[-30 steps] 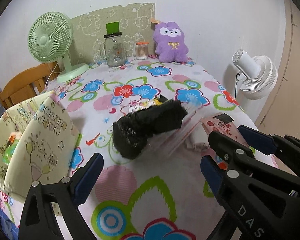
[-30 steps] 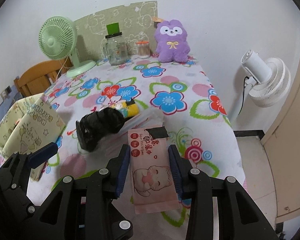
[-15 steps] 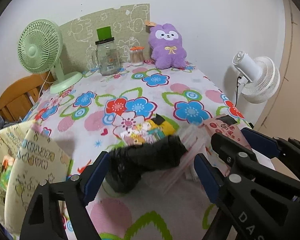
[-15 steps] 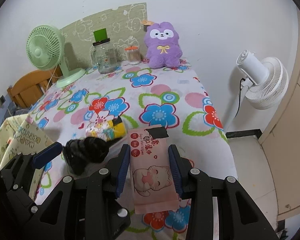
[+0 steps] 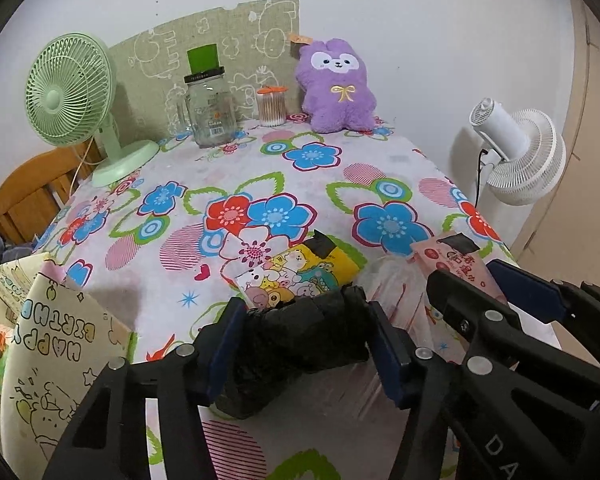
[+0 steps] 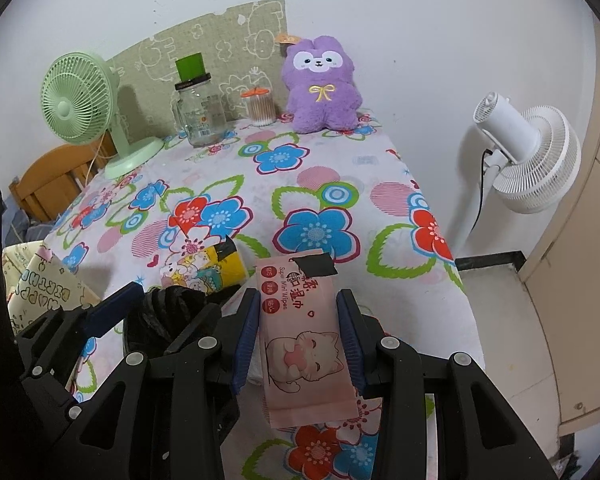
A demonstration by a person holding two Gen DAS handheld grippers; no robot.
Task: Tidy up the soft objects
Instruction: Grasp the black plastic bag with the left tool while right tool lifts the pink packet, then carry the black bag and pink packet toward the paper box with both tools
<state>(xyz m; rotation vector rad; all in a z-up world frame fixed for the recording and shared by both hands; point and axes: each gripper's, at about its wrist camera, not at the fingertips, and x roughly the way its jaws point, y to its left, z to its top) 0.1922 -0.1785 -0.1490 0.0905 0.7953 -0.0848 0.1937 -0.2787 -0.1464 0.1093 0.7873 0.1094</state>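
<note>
Black bundle (image 5: 300,344): lower part hidden behind the left gripper (image 5: 300,350), material indeterminate. Yellow cartoon packet (image 5: 300,276): near end covered by the bundle. Pink wipes pack (image 6: 304,344): sides masked by jaws. Birthday bag (image 5: 52,344): cut off at left edge.

White wall (image 5: 420,8), wooden chair (image 5: 28,196), flowered table (image 5: 260,168).

**Black grippers with blue pads**

The left gripper (image 5: 302,344) is matte black plastic, its two fingers built as open triangular frames with round silver screw heads at the joints. Dark blue rubber pads (image 5: 384,354) line the inner faces. The right gripper (image 6: 298,336) has the same build; seen from the left wrist camera, its side carries pale embossed letters, partly cut off.
</note>
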